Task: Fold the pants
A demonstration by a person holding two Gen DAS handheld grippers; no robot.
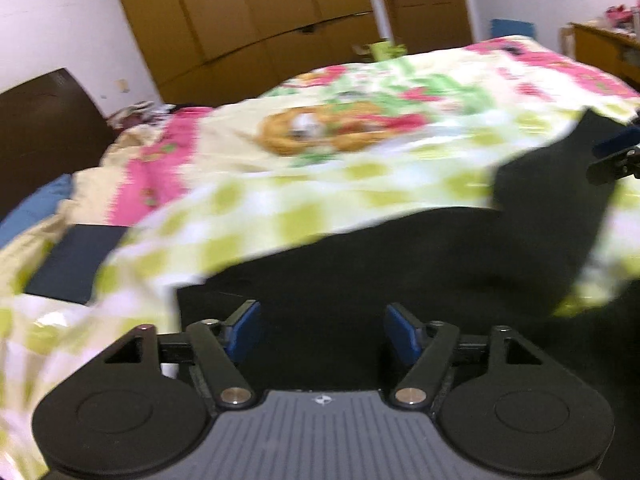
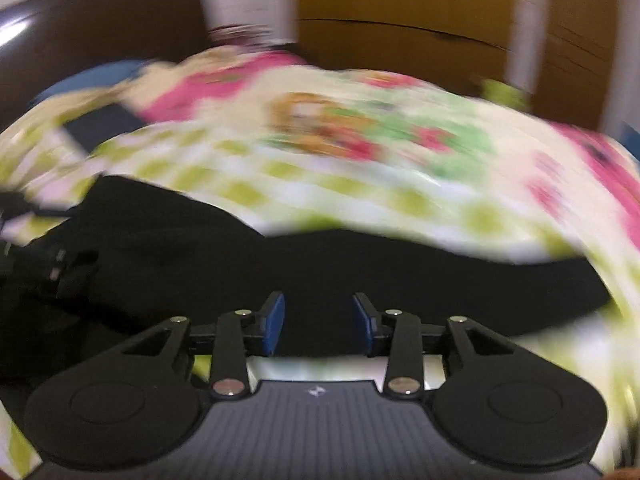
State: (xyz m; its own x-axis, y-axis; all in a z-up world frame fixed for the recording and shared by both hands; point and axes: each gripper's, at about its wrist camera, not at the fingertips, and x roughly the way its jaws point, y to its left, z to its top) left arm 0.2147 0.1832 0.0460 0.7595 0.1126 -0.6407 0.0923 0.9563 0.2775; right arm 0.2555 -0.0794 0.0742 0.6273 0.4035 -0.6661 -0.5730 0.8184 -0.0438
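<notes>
Black pants (image 1: 360, 272) lie spread across the near side of a bed with a floral and green-checked cover (image 1: 320, 184). My left gripper (image 1: 322, 332) hovers over them, its blue pads (image 1: 244, 332) wide apart with nothing pinched between them. At the right a flap of the pants (image 1: 560, 184) stands up beside my right gripper (image 1: 616, 152). The right wrist view is blurred. It shows the pants (image 2: 280, 272) as a long dark band on the cover (image 2: 360, 184). There my right gripper (image 2: 319, 324) is open above them, with no cloth between its pads (image 2: 276, 324).
A dark blue folded item (image 1: 76, 264) (image 2: 100, 124) lies on the bed at the left. A dark brown headboard (image 1: 40, 120) and a blue pillow (image 1: 36, 208) are beyond it. Wooden wardrobes (image 1: 260, 20) line the far wall. A wooden desk (image 1: 600, 48) stands at the far right.
</notes>
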